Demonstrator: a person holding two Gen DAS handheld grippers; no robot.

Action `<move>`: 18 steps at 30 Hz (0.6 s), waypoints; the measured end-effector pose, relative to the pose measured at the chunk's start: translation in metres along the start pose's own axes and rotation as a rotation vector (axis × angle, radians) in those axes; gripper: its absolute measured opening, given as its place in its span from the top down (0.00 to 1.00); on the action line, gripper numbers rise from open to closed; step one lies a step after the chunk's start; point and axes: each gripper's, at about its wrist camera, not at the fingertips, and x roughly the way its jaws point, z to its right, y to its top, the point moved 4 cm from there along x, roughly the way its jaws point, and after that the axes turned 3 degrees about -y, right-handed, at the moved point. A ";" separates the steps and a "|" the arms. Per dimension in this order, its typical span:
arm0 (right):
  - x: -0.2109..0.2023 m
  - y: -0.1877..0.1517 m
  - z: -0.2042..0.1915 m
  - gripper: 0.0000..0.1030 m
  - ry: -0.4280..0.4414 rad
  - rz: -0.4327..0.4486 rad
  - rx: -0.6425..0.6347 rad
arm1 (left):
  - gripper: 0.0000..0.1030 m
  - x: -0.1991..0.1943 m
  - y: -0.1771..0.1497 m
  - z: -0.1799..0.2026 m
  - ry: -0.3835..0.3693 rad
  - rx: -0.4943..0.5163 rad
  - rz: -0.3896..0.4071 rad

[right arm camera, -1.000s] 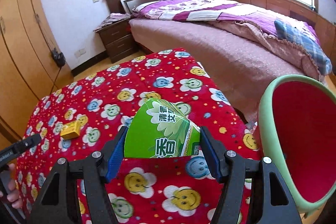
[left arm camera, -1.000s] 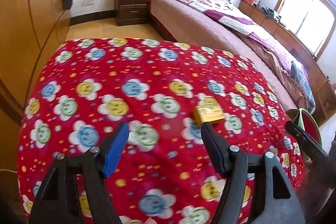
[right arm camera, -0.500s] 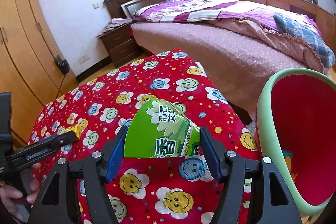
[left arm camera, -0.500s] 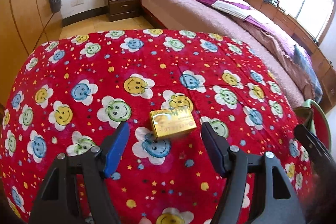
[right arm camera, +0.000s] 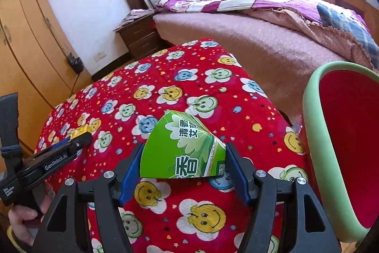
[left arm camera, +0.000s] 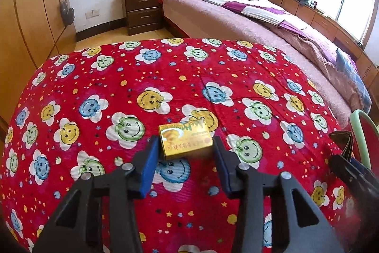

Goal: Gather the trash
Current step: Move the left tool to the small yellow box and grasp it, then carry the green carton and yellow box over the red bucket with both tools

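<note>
So the left gripper (left arm camera: 186, 153) is down over a small gold box (left arm camera: 185, 140) on the red smiley cloth (left arm camera: 142, 77), jaws closing with the box between them; the left pad looks like it's touching, but there's still a sliver of gap on the right. The right gripper (right arm camera: 183, 165) is clamped on a green carton (right arm camera: 182, 151), held just above the cloth. A green-rimmed red bin (right arm camera: 308, 115) sits right beside it, off the cloth's edge.
</note>
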 end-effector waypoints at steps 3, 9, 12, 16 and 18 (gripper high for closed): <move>0.000 -0.002 -0.001 0.34 0.011 -0.003 0.001 | 0.56 -0.004 0.000 -0.003 -0.012 -0.017 0.004; -0.003 -0.001 0.000 0.34 0.033 0.006 0.015 | 0.56 -0.031 0.005 -0.006 -0.031 -0.032 0.043; -0.012 -0.003 -0.003 0.34 0.034 0.017 0.001 | 0.56 -0.048 0.010 -0.006 -0.029 -0.032 0.061; -0.032 -0.004 -0.007 0.34 0.052 0.035 0.002 | 0.56 -0.072 0.008 -0.005 -0.039 -0.034 0.074; -0.046 -0.005 -0.007 0.34 0.059 0.055 0.006 | 0.56 -0.086 0.005 -0.003 -0.040 -0.033 0.088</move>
